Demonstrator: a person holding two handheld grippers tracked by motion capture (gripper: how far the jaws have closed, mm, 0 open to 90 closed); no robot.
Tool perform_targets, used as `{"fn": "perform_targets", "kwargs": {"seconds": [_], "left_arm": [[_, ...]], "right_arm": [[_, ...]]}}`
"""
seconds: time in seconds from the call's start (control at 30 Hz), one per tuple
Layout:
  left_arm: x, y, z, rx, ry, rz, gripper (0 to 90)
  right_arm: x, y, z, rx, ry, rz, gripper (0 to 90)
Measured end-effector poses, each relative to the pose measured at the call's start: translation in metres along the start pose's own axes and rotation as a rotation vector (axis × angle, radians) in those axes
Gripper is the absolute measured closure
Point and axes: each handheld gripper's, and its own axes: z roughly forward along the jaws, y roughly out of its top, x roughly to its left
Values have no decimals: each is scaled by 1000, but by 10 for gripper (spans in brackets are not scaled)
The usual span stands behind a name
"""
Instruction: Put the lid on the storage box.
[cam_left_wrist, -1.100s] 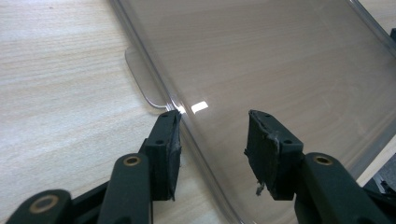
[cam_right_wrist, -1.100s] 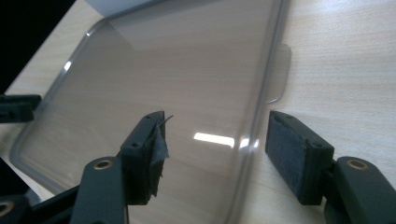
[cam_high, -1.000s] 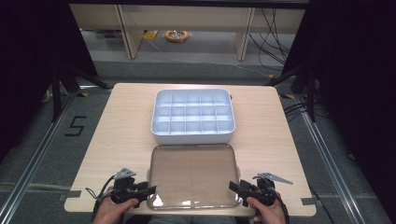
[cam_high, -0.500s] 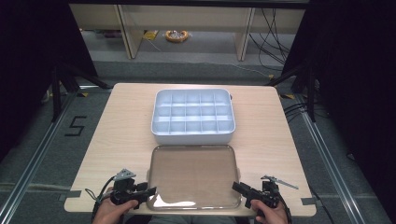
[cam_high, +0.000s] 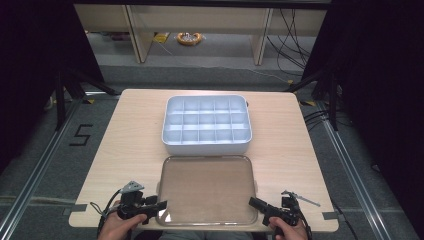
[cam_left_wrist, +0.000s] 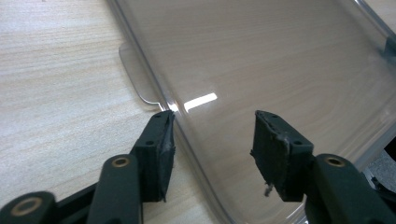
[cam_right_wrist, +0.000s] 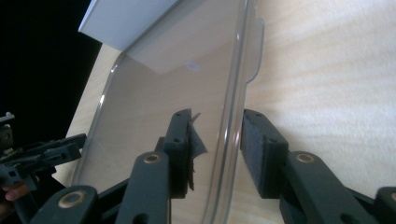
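Clear plastic, the lid (cam_high: 207, 190) lies flat on the near half of the table (cam_high: 125, 150), its long far edge just beside the near wall of the white tray (cam_high: 206, 125). Its near edge runs close along the table's front edge.

At the lid's near left corner sits the left gripper (cam_high: 159, 205). In the left gripper view (cam_left_wrist: 212, 135) its jaws stand apart and have just been opening; the lid's raised rim passes between them, one pad at the rim's outer side on bare wood, the other over the lid's face with clear room to the plastic. A small tab (cam_left_wrist: 137, 74) juts from the lid's side edge just ahead of that jaw.

At the near right corner is the right gripper (cam_high: 254, 202). In the right gripper view (cam_right_wrist: 216, 144) its jaws straddle the rim and have just been closing, as tight as they go, though a narrow gap seems to show on each side of the rim, so whether they pinch it I cannot tell. Another tab (cam_right_wrist: 256, 51) sticks out farther along that edge.

Bare wood lies open to the left and right of the lid and tray. Only the tray stands close, blocking the lid's far side. Beyond the table, shelf legs, cables and a yellow ring (cam_high: 188, 38) lie on the floor, well apart.
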Motion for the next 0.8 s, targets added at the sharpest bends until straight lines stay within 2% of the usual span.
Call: {"fn": "perform_targets", "kwargs": {"seconds": [0.03,0.07,0.1,0.13,0.17,0.2,0.23,0.27,0.3,0.33,0.4,0.43,0.47,0.53,0.57,0.6,0.73,0.77,0.8], "left_arm": [[0,0,0,2,-4,0,453],[-1,0,1,-18,-9,-21,456],[-1,0,1,-17,-15,-20,456],[1,0,0,3,-13,6,451],[1,0,0,9,-19,13,444],[1,0,0,7,-20,9,427],[0,0,1,-9,-26,-13,427],[-1,0,2,-18,-30,-33,390],[-1,1,2,-17,-37,-46,390],[-1,1,2,-17,-47,-51,374],[-1,1,3,-18,-51,-55,344],[-1,1,2,-17,-52,-56,316],[0,1,2,-17,-51,-57,316],[0,2,2,-18,-46,-60,286],[1,2,2,-20,-43,-64,277],[1,2,2,-22,-42,-73,271],[3,2,1,-26,-40,-90,262],[3,2,1,-28,-40,-94,249],[3,2,1,-30,-41,-98,249]], "right_arm": [[0,0,-1,0,6,11,663],[-2,-1,-1,36,46,17,676],[-2,-1,-1,36,46,17,676],[0,-3,1,30,45,25,662],[3,-2,1,39,29,-9,652],[5,-1,0,28,35,-42,654],[5,-1,0,28,35,-42,654],[8,-1,-1,27,30,-94,645],[8,-1,-1,27,30,-94,645],[7,0,-2,15,23,-161,644],[10,1,-4,9,23,-199,640],[13,2,-6,-5,38,-248,634],[13,2,-6,-5,38,-248,634],[17,2,-6,-10,46,-282,628],[17,2,-6,-16,43,-322,626],[21,2,-7,-18,64,-347,623],[28,2,-10,-22,70,-378,623],[28,2,-11,-35,77,-425,624],[28,2,-11,-35,77,-425,624]]}}
